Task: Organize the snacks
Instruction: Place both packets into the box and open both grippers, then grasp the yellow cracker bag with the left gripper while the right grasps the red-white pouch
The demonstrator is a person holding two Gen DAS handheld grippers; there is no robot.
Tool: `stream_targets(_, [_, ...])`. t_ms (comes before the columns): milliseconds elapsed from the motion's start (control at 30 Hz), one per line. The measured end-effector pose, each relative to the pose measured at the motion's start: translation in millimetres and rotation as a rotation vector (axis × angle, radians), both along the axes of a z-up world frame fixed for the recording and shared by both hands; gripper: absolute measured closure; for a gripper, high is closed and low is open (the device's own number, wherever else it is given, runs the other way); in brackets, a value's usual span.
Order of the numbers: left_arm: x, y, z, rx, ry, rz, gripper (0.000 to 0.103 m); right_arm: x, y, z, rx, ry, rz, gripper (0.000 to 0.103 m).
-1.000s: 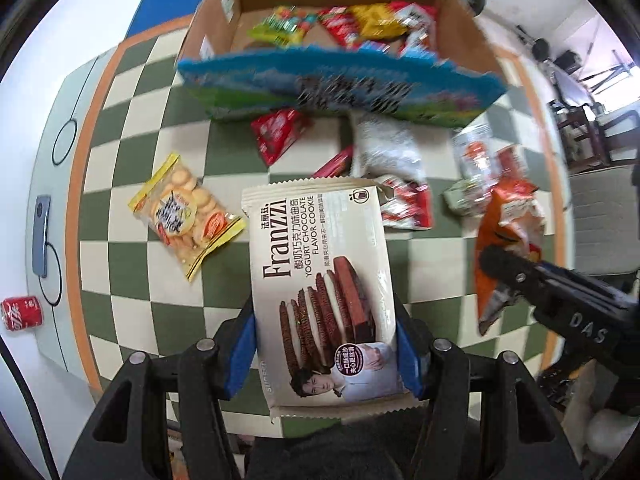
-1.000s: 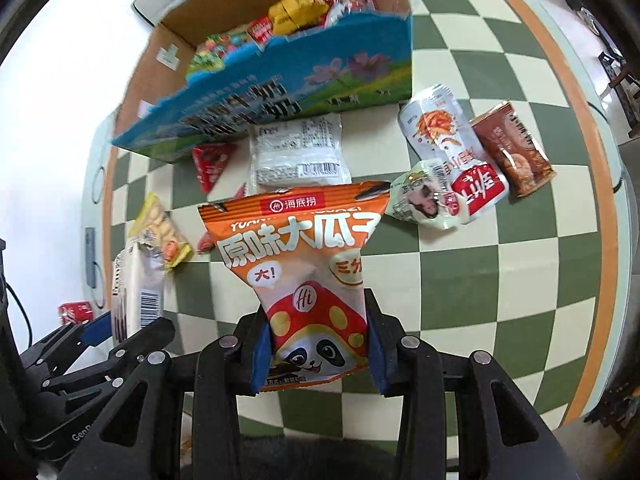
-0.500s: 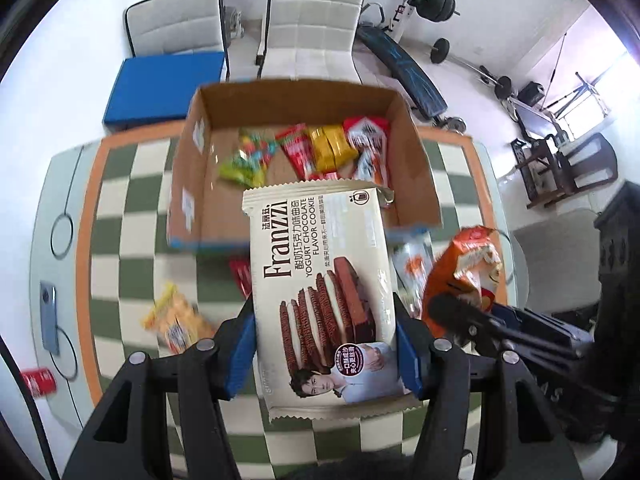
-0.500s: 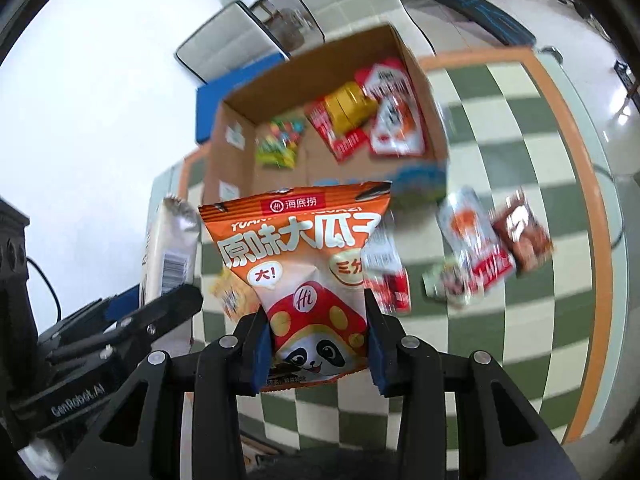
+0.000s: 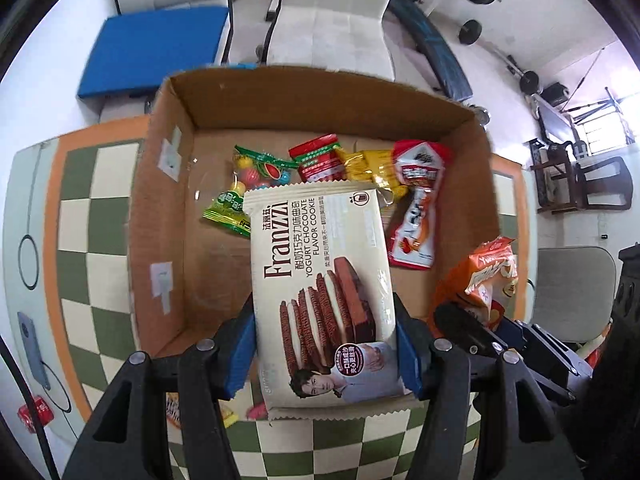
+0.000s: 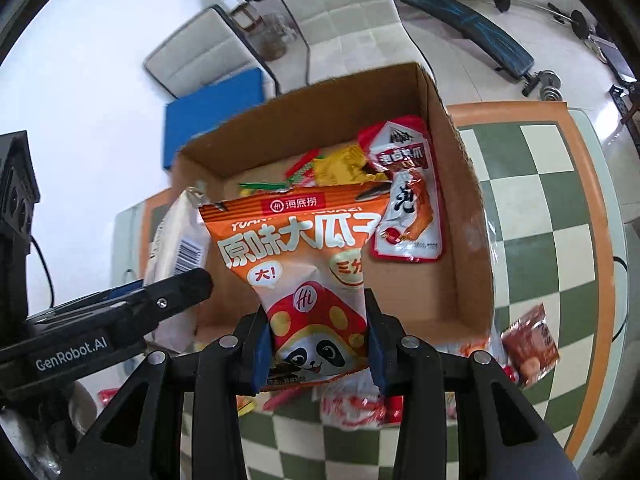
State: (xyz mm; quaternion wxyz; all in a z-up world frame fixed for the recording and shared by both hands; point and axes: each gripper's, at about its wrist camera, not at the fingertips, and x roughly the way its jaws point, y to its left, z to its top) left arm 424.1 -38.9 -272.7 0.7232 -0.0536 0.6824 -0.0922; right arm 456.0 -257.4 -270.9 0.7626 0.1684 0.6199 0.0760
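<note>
Few snacks already in the cardboard box; left gripper clutches the cookie pack, right gripper the orange seed bag, both over it; more packets wait by the tabletop's near edge.

Home room: weight bench, dumbbells, chairs.

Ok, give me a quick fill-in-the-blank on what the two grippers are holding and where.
1. The left gripper is shut on a ____ pack.
2. The right gripper is shut on an ____ bag.
3. Both packs hang over the open cardboard ____.

Missing words: cookie; orange; box.
</note>
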Motion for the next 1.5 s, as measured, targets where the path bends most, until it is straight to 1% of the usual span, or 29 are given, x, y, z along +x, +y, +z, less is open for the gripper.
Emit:
stream_targets(67, [7.2,1.2,-19.2,-0.011,0.037,0.008,0.046,9.6,2.4,-13.6,-0.015,0.017,0.004,0.061])
stream_targets(167, [11.5,3.6,-38.7,-0.018,0.071,0.016,0.046,21.2,6.5,-36.2,-0.040,0.047,0.013,0.061])
stream_targets(367, [15.6,5.3,-58.2,-0.024,0.126,0.006,0.045,28.8,12.7,-68.3,-0.060,0.090,0.059,0.061])
stream_targets(433, [16.1,7.4,-61.9,0.011,0.145,0.010,0.044,31.8,13.1,-77.1,-0.051,0.123,0.068,0.061])
stream_targets(467, [16.2,8.8,-61.8,0.019,0.141,0.013,0.044,33.7,11.8,-80.6,-0.046,0.134,0.066,0.059])
stream_targets(500, [16.8,9.1,-60.6,0.027,0.130,0.017,0.043,35.0,11.6,-83.4,-0.044,0.144,0.070,0.058])
stream_targets(567, [17.0,10.9,-55.6,0.033,0.111,0.019,0.034,35.8,10.9,-84.4,-0.062,0.143,0.067,0.045])
stream_targets(600, [16.4,12.2,-51.3,0.025,0.099,0.019,0.028,36.3,10.0,-83.4,-0.083,0.135,0.068,0.041])
stream_targets(633, [15.8,13.8,-48.3,0.026,0.096,0.023,0.027,36.4,9.8,-82.7,-0.087,0.131,0.071,0.035])
stream_targets(700, [15.7,16.1,-42.8,0.015,0.089,0.023,0.027,36.5,8.1,-81.8,-0.078,0.134,0.077,0.033])
stream_targets(833, [9.4,19.1,-28.0,0.031,0.061,0.023,0.027,32.4,6.7,-75.1,-0.113,0.126,0.083,0.032])
stream_targets(933, [0.5,20.1,-14.5,0.044,0.023,0.016,0.027,26.3,4.5,-64.6,-0.132,0.111,0.080,0.028])
stream_targets(1067, [-17.6,18.8,9.5,0.062,-0.045,0.008,0.027,14.1,5.4,-44.9,-0.159,0.066,0.087,0.027])
stream_targets(1167, [-32.4,16.7,26.2,0.079,-0.096,-0.003,0.027,-0.7,5.6,-24.5,-0.177,0.012,0.089,0.026])
stream_targets(1267, [-51.3,15.9,44.7,0.083,-0.147,-0.012,0.026,-15.4,7.1,-6.4,-0.194,-0.035,0.093,0.025])
stream_targets(1400, [-71.8,12.8,61.9,0.093,-0.211,-0.014,0.026,-39.2,2.7,18.5,-0.203,-0.087,0.089,0.025])
stream_targets(1500, [-87.8,12.1,74.8,0.081,-0.259,-0.017,0.026,-55.1,1.5,33.4,-0.211,-0.125,0.080,0.025])
